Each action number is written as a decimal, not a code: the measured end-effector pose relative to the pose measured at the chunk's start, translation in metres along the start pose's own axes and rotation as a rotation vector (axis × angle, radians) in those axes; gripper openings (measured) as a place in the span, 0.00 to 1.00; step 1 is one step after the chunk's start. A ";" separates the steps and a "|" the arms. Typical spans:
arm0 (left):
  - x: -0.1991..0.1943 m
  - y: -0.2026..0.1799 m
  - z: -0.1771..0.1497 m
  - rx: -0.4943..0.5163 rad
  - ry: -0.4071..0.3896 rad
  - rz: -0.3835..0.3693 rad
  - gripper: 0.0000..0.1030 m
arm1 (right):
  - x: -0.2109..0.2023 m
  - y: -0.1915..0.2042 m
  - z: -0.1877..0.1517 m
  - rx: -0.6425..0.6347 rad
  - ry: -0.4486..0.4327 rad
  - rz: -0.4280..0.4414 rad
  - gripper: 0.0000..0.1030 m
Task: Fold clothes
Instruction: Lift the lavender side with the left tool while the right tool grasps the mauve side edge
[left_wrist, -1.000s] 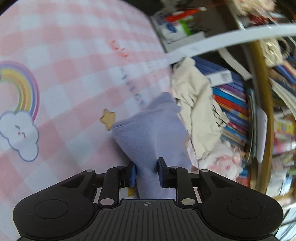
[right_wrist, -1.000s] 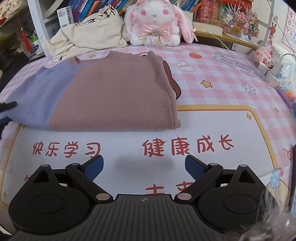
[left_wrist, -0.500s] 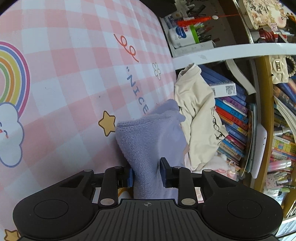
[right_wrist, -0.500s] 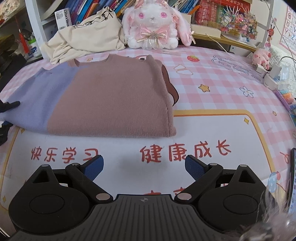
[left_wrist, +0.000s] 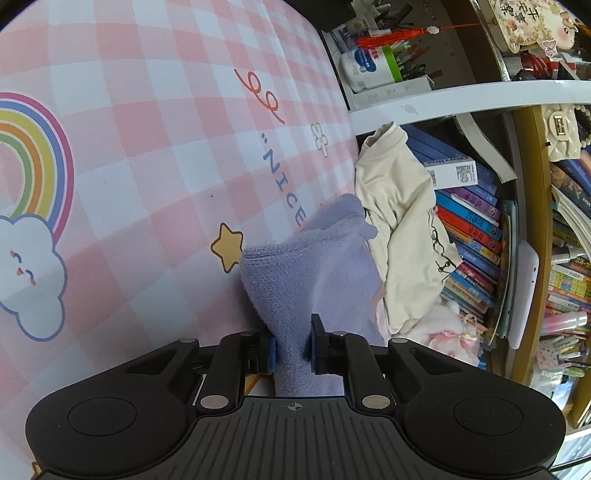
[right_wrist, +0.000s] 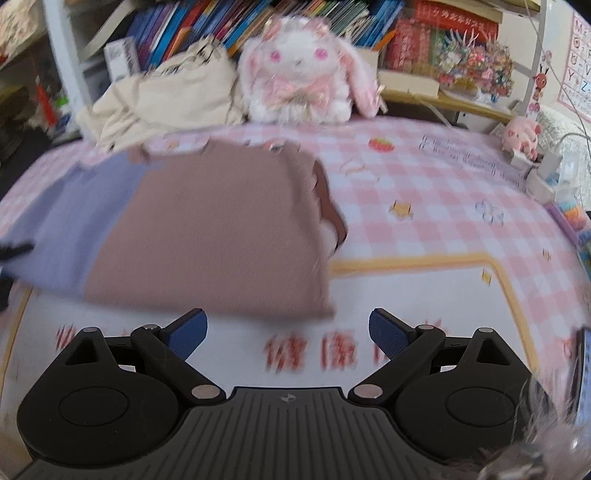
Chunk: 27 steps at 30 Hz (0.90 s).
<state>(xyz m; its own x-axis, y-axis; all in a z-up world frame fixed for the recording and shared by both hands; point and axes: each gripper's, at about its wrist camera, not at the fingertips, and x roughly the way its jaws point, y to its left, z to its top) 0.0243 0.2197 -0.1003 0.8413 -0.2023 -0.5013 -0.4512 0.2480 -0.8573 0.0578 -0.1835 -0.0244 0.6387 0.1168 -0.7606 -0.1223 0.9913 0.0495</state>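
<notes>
A folded sweater, mauve-brown with a lavender left part, lies on the pink checked table mat. In the left wrist view my left gripper is shut on the sweater's lavender edge, which bunches up between the fingers. My right gripper stands open just in front of the sweater's near edge, with nothing between its blue pads. The left gripper's tip shows at the far left edge of the right wrist view. The right view is blurred by motion.
A cream garment lies heaped at the back left against a shelf of books. A white and pink plush rabbit sits behind the sweater. Small items and a charger sit at the right edge.
My right gripper has moved forward toward the sweater's near edge, still open. My left gripper keeps its hold on the lavender edge and has shifted a little over the mat.
</notes>
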 end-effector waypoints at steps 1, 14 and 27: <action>0.000 0.000 0.000 0.002 0.000 0.001 0.14 | 0.005 -0.004 0.007 0.017 0.000 -0.008 0.89; -0.017 0.008 0.004 0.019 -0.008 0.013 0.12 | 0.035 -0.021 0.024 0.216 0.100 0.106 0.19; -0.092 0.041 0.022 0.067 -0.031 0.058 0.12 | -0.004 0.033 -0.023 0.067 0.143 0.209 0.18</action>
<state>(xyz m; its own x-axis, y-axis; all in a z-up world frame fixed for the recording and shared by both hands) -0.0653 0.2690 -0.0868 0.8233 -0.1568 -0.5455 -0.4797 0.3215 -0.8164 0.0335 -0.1531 -0.0349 0.4902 0.3148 -0.8128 -0.1867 0.9488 0.2549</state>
